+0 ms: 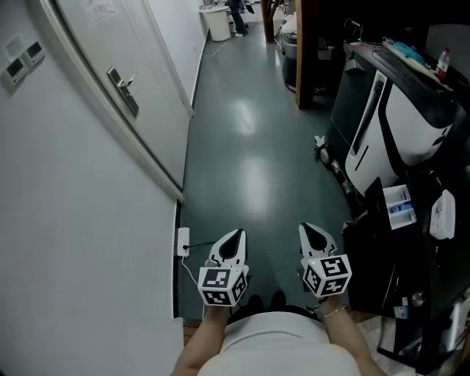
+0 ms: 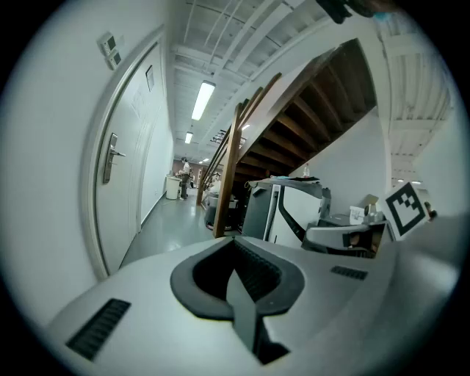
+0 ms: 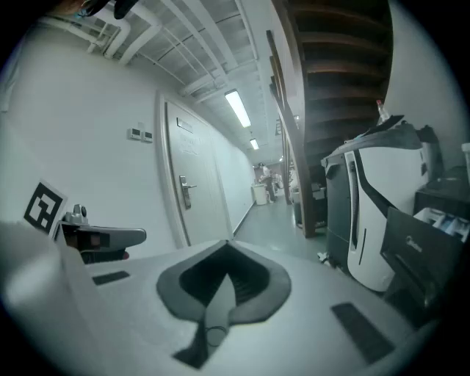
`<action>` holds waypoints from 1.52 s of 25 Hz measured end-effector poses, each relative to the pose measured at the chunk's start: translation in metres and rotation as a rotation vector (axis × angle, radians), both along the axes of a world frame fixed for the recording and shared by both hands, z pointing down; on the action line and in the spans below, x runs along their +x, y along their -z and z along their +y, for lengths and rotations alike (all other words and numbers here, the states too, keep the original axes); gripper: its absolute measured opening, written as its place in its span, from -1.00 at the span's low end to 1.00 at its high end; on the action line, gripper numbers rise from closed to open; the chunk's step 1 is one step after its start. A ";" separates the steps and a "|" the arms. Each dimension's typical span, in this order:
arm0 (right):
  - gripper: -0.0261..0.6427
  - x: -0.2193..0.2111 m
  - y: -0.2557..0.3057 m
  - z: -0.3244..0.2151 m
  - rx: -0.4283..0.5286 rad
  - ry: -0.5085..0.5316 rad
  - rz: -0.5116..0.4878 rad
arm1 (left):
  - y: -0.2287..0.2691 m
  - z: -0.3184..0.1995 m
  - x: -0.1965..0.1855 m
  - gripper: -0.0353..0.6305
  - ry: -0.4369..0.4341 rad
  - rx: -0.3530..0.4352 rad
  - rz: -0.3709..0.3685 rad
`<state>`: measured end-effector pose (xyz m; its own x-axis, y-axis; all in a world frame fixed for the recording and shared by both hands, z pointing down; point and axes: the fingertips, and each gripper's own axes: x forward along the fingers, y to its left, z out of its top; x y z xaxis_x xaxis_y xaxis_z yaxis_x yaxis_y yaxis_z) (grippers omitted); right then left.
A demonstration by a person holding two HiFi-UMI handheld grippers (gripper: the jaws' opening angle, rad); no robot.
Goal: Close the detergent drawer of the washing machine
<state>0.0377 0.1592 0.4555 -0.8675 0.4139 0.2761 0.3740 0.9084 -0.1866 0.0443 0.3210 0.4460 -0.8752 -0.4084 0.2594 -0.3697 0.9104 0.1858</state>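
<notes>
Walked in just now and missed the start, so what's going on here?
A person stands holding a gripper in each hand, low in front of the body. The left gripper and the right gripper both have their jaws together with nothing between them. The detergent drawer stands pulled out ahead on the person's right, and neither gripper has reached it yet.

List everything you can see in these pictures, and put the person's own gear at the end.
door: one, white, left wall
door handle: one, silver, on the door
wall socket: one, white, low on the left wall
bin: one, white, far end of the corridor
appliance: one, white and black, right side
detergent drawer: one, white and blue, pulled out, right
left tongs: one, white, shut, empty
right tongs: one, white, shut, empty
</notes>
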 end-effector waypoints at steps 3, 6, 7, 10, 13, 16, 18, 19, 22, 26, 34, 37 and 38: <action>-0.92 0.001 -0.001 0.001 -0.006 0.008 -0.004 | -0.001 -0.001 0.003 -0.92 0.005 0.004 -0.001; -0.92 0.002 0.001 0.000 -0.011 0.009 -0.020 | -0.001 -0.001 0.002 -0.92 0.015 0.000 -0.003; -0.92 0.003 0.002 -0.001 -0.012 0.007 -0.024 | -0.001 -0.001 0.002 -0.92 0.019 -0.001 -0.002; -0.92 0.002 0.003 -0.005 -0.016 -0.009 -0.032 | -0.001 0.000 0.000 -0.92 0.028 -0.005 -0.001; -0.92 -0.001 0.005 -0.013 -0.008 -0.042 -0.035 | 0.000 0.001 -0.001 -0.92 0.047 -0.010 -0.005; -0.92 -0.007 0.006 -0.023 0.012 -0.071 -0.034 | 0.005 0.002 -0.006 -0.91 0.059 -0.011 -0.017; -0.92 -0.010 0.009 -0.030 0.013 -0.080 -0.031 | 0.010 0.003 -0.010 -0.84 0.064 -0.014 -0.026; -0.92 -0.013 0.011 -0.035 0.011 -0.087 -0.034 | 0.013 0.003 -0.013 -0.84 0.066 -0.016 -0.033; -0.91 -0.019 0.025 -0.049 -0.009 -0.115 -0.059 | 0.024 0.004 -0.021 -0.80 0.074 -0.012 -0.052; -0.90 -0.020 0.042 -0.061 -0.055 -0.127 -0.093 | 0.034 0.001 -0.025 -0.70 0.081 -0.001 -0.067; -0.76 -0.025 0.040 -0.061 -0.069 -0.128 -0.087 | 0.031 -0.012 -0.039 -0.66 0.042 0.002 -0.055; -0.75 -0.033 0.036 -0.059 -0.067 -0.132 -0.083 | 0.028 -0.016 -0.052 -0.65 0.022 0.001 -0.051; -0.75 -0.037 0.035 -0.060 -0.065 -0.137 -0.083 | 0.027 -0.017 -0.059 -0.65 0.014 0.002 -0.050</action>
